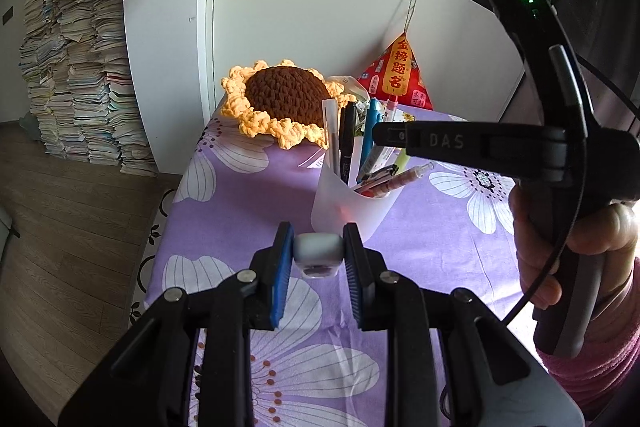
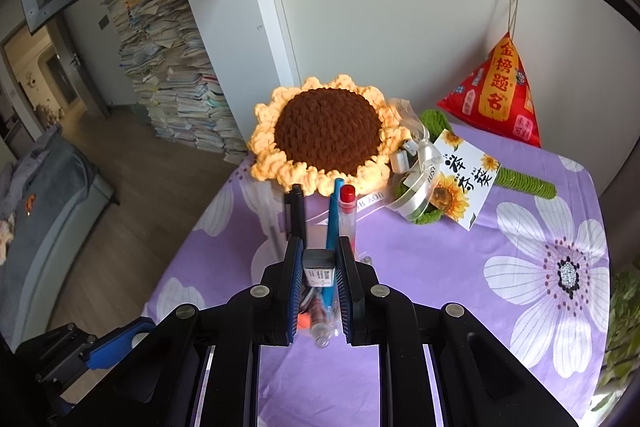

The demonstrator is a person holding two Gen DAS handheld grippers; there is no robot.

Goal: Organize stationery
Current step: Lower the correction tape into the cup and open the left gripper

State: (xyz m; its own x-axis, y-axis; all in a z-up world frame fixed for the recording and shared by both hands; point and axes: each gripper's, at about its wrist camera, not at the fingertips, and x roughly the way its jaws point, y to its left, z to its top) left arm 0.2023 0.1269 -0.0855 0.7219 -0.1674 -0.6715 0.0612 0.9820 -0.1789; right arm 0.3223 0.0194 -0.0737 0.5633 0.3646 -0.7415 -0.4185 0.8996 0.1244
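"DAS" on right tool (image 1: pixel 378 135), "金榜题名" on red pouch (image 2: pixel 498 89)

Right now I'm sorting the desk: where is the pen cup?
In the left wrist view, the translucent pen cup stands mid-table on the purple floral cloth, just beyond the left gripper and in front of the crocheted sunflower.

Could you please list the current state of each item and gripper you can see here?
Left gripper: shut on a small grey eraser.
Right gripper: shut on a small labelled block, above the cup.
Pen cup: upright on the cloth, full of pens.
Red-capped pen: standing in the cup.
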